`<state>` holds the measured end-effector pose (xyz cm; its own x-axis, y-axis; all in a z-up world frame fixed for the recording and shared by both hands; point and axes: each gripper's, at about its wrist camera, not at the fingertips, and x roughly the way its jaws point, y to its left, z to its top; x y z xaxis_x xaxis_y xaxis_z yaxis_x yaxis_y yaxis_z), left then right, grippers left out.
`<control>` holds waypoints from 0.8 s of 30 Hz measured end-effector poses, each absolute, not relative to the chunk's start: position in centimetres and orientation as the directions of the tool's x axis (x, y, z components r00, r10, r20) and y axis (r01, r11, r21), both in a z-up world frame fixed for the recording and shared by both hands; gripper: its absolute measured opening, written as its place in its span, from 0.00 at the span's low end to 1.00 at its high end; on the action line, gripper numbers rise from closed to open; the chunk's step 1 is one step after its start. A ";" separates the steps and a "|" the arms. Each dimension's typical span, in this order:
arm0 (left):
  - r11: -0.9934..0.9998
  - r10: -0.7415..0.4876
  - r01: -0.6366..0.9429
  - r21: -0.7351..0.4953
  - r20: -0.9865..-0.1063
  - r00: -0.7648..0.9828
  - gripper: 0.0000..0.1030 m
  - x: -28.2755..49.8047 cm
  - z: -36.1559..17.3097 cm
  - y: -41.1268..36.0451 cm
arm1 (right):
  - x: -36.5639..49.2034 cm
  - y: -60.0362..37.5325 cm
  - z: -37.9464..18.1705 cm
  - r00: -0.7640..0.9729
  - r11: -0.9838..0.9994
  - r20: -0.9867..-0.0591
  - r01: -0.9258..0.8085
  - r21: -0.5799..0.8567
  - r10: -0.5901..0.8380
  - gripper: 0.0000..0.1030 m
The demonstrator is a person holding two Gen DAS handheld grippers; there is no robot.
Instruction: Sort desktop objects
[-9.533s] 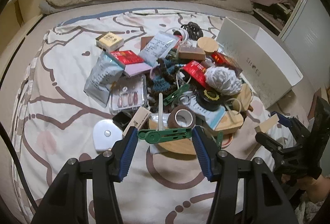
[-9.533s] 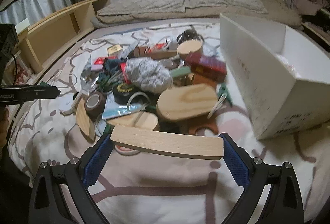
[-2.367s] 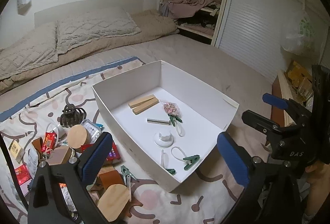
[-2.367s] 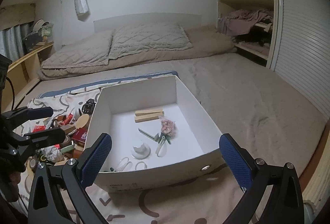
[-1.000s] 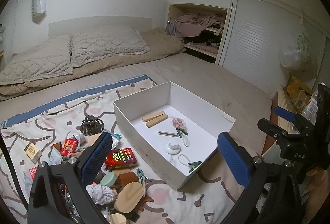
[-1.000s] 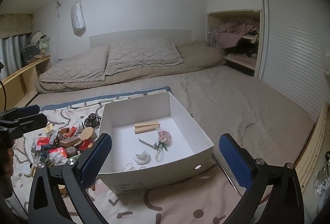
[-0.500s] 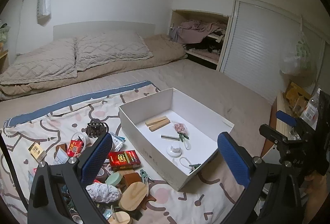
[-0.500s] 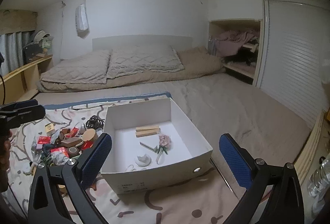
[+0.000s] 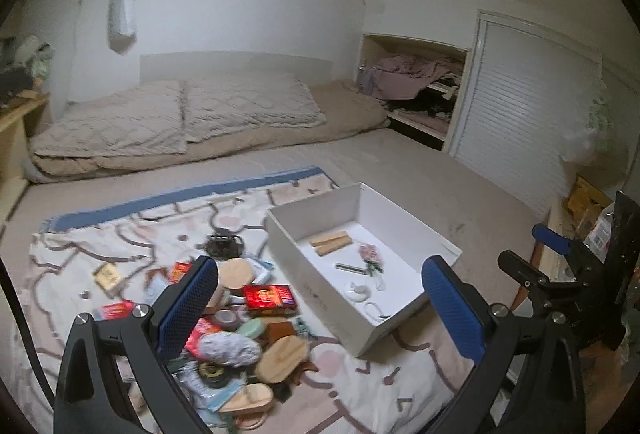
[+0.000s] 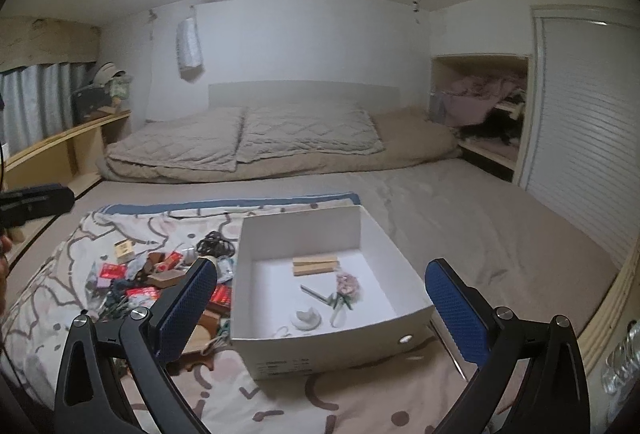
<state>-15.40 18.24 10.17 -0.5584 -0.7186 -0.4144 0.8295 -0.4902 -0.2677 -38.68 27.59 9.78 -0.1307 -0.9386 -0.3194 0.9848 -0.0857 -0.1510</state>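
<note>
A white box (image 9: 408,212) (image 10: 300,221) sits on a patterned sheet (image 9: 132,230) on the bed. Inside it lie two wooden blocks (image 9: 331,241) (image 10: 314,265), a pink flower clip (image 10: 346,284), a white hook (image 10: 306,318) and small clips. Left of the box is a pile of loose objects (image 9: 240,318) (image 10: 156,282): a red packet (image 9: 270,296), wooden pieces, tape rolls, grey yarn. My left gripper (image 9: 320,310) is open and empty, high above the pile and box. My right gripper (image 10: 320,308) is open and empty, raised over the box's near side; its blue fingertips (image 9: 550,239) show at the right of the left wrist view.
Pillows and a beige duvet (image 9: 180,118) lie at the bed's head. A wooden shelf (image 10: 60,146) runs along the left wall. A cupboard with clothes (image 10: 480,106) and a slatted door (image 9: 528,122) stand on the right. The left gripper's body (image 10: 32,200) juts in from the left.
Both grippers have let go of the green clip and the wooden block, which now lie in the box. Both have risen and drawn back, so the box and pile look smaller.
</note>
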 end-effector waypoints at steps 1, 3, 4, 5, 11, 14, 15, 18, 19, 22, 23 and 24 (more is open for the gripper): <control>-0.480 -0.731 0.840 -0.255 -0.413 -0.543 1.00 -15.0 10.5 18.7 | -38.4 27.5 9.8 -0.119 -0.072 -0.322 0.986 -0.153 -0.939 1.00; -0.455 -0.755 0.860 -0.230 -0.411 -0.510 1.00 -14.1 11.1 19.6 | -37.6 27.5 9.9 -0.088 -0.038 -0.322 0.987 -0.157 -0.943 1.00; -0.446 -0.762 0.867 -0.224 -0.413 -0.499 1.00 -13.8 11.3 19.9 | -37.2 27.6 9.9 -0.077 -0.026 -0.323 0.987 -0.160 -0.943 1.00; -0.434 -0.769 0.874 -0.218 -0.416 -0.486 1.00 -13.3 11.5 20.3 | -36.7 27.5 10.0 -0.059 -0.004 -0.326 0.986 -0.166 -0.944 1.00; -0.345 -0.812 0.920 -0.187 -0.432 -0.392 1.00 -10.6 12.6 22.5 | -33.9 27.5 10.4 0.032 0.096 -0.325 0.978 -0.183 -0.945 1.00; -0.296 -0.831 0.937 -0.184 -0.433 -0.347 1.00 -9.2 13.1 23.4 | -32.6 27.6 10.6 0.075 0.141 -0.323 0.973 -0.183 -0.943 1.00; -0.280 -0.836 0.942 -0.185 -0.435 -0.334 1.00 -8.7 13.2 23.7 | -32.1 27.6 10.6 0.091 0.157 -0.325 0.970 -0.183 -0.941 1.00; -0.242 -0.838 0.954 -0.178 -0.458 -0.298 1.00 -7.6 13.4 24.2 | -30.7 27.5 10.7 0.131 0.203 -0.336 0.961 -0.188 -0.933 1.00; -0.227 -0.840 0.959 -0.169 -0.465 -0.280 1.00 -7.3 13.6 24.5 | -30.3 27.5 10.7 0.141 0.214 -0.338 0.958 -0.191 -0.931 1.00; -0.198 -0.858 0.971 -0.136 -0.454 -0.238 1.00 -6.6 13.8 25.3 | -29.1 27.4 10.7 0.170 0.247 -0.340 0.948 -0.199 -0.925 1.00; -0.190 -0.862 0.973 -0.132 -0.453 -0.230 1.00 -6.4 13.8 25.6 | -28.6 27.4 10.7 0.180 0.258 -0.341 0.946 -0.198 -0.923 1.00; -0.184 -0.863 0.974 -0.129 -0.453 -0.223 1.00 -6.1 13.8 25.7 | -28.2 27.4 10.7 0.191 0.268 -0.344 0.944 -0.194 -0.920 1.00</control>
<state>-6.13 25.75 13.75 -0.2230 -0.8634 -0.4525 0.9744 -0.1838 -0.1295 -28.21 27.42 10.69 0.1911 -0.9195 -0.3435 0.9436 0.2685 -0.1938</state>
